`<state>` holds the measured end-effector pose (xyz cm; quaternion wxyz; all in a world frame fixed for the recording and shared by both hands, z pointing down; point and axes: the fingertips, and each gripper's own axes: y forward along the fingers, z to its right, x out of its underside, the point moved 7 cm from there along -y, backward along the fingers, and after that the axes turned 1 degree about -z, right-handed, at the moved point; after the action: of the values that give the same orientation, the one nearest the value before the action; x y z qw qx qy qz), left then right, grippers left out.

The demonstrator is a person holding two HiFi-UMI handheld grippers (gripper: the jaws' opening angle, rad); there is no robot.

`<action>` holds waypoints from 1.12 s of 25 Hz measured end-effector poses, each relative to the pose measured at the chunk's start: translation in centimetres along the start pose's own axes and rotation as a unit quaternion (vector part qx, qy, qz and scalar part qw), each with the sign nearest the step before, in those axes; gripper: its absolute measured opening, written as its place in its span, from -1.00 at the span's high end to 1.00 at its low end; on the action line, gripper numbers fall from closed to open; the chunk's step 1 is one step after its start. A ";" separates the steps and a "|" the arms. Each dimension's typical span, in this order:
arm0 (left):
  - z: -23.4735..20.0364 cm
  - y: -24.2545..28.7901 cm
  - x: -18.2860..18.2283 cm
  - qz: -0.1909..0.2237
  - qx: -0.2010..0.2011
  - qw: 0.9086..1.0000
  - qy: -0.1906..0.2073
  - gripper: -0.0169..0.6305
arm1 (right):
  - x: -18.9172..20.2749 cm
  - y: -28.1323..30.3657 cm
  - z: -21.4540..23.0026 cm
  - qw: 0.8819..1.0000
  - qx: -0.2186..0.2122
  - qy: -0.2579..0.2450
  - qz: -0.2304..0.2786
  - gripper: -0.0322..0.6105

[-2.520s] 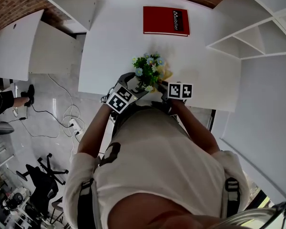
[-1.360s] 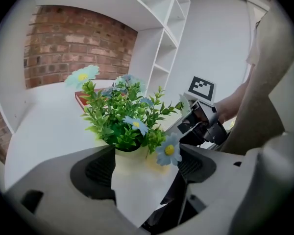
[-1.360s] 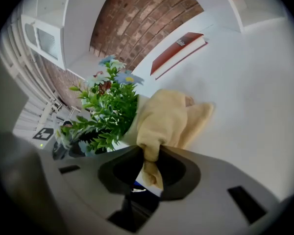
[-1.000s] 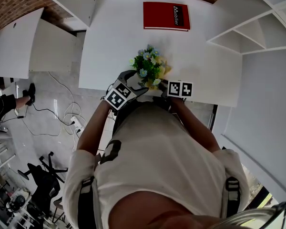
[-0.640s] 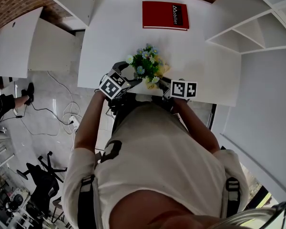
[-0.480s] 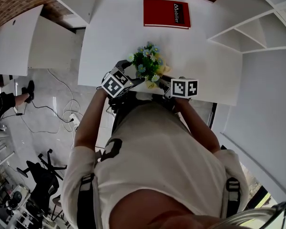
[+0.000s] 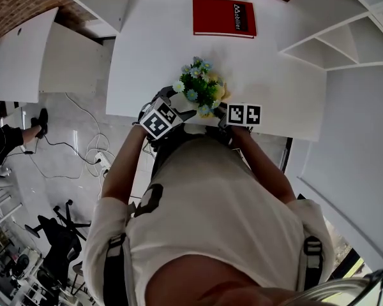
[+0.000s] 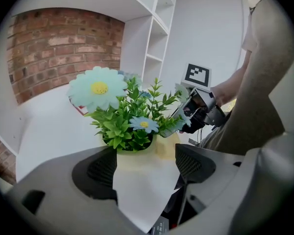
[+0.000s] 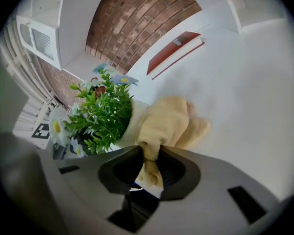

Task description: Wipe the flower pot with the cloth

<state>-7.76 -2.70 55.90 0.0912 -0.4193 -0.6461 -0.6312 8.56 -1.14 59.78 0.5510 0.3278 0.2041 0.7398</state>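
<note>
White table point(image 7: 153, 50): left tool point(image 8: 147, 165) clamps flower pot point(image 8: 142, 192); right tool point(image 9: 148, 168) pinches cloth point(image 9: 169, 124) against pot.

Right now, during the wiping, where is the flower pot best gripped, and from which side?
I would grip the flower pot by its white wall below the rim, from the near table edge, as the left hand-held gripper does. Leaves overhang the top, and the cloth in the right hand-held gripper covers its right flank.

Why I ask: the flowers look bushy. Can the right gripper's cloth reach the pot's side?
Probably yes: the right gripper is shut on the cloth, which lies against the flower pot just beside the leaves; nothing stands between.
</note>
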 end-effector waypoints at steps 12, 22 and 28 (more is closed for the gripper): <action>-5.1 -0.5 -0.1 -0.027 -0.035 0.998 0.046 -0.19 | -1.5 -0.2 0.4 1.000 0.010 -0.026 0.006 0.59; -4.0 1.4 -0.8 0.032 -0.059 0.998 0.021 -0.19 | -4.3 -2.3 -1.7 0.997 -0.045 -0.022 0.065 0.59; -2.7 1.1 -0.2 0.069 -0.132 0.987 -0.062 -0.18 | -1.9 -0.3 -1.0 0.995 -0.073 0.033 0.061 0.59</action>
<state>-7.99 -5.33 57.11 0.0382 -0.5094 -0.5313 -0.6759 8.44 -2.79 58.39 0.5200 0.2740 0.1469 0.7956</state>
